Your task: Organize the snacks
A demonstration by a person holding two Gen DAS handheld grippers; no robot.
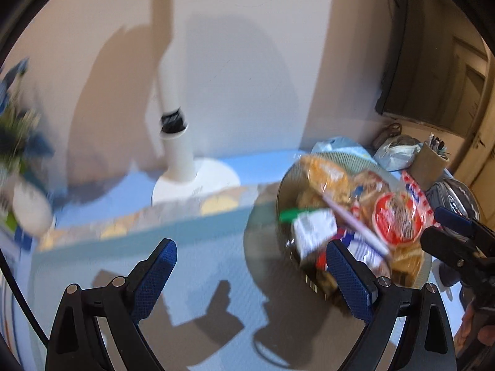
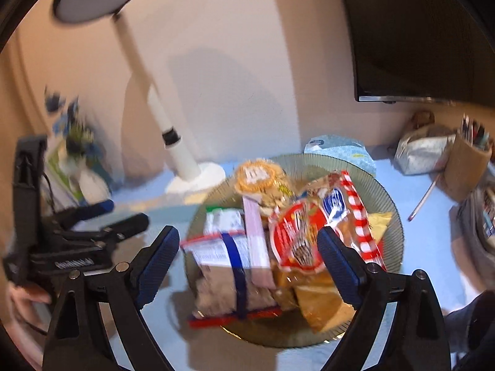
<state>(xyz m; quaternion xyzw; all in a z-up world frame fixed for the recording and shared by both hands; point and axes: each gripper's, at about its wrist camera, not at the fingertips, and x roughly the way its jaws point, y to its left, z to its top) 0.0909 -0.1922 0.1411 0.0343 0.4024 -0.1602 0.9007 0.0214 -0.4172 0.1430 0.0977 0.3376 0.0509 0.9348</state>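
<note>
A ribbed glass plate (image 2: 388,204) on the light blue table holds several snack packets: a red round-label packet (image 2: 297,235), a red-and-white checked bag (image 2: 355,216), an orange cookie pack (image 2: 260,176), a pink wafer stick (image 2: 256,235) and a white-and-blue bag (image 2: 222,250). The plate (image 1: 287,182) and red packet (image 1: 397,216) also show in the left wrist view. My right gripper (image 2: 249,247) is open and empty, above the plate's near side. My left gripper (image 1: 252,266) is open and empty, above the table left of the plate. Both views are blurred.
A white lamp base (image 1: 198,179) stands at the back by the wall. A flower vase (image 1: 29,207) is at far left. A pencil holder (image 2: 467,164), grey pouch (image 2: 423,151) and blue packet (image 2: 337,148) sit behind the plate. A dark screen (image 2: 417,31) hangs on the wall.
</note>
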